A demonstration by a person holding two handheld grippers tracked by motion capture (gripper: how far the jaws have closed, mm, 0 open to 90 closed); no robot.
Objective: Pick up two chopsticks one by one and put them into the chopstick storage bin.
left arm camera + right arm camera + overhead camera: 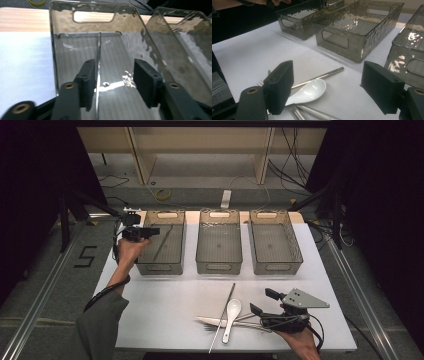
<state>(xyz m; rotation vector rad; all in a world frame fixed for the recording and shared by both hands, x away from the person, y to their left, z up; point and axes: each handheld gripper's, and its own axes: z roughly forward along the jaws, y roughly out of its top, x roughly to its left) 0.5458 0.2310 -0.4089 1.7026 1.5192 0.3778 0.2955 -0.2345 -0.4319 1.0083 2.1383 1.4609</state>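
Release step: the left gripper (115, 82), jaws parted, drops a chopstick (98, 62) into the ten-o'clock bin (161, 242); next, the wide-open, empty right gripper (327, 90) must grasp the spoon (308, 91).

My white table (165, 320) stands on grey floor (40, 270) marked with a black 5 (86, 256); beyond it, pale wooden furniture (200, 150), trailing cables (295, 165) and dark surroundings.

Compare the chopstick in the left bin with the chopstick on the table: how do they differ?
The chopstick in the left bin lies alone in that bin, between the open jaws of the left gripper. The chopstick on the table lies beside a white spoon, over other cutlery. Both are thin, straight and metallic.
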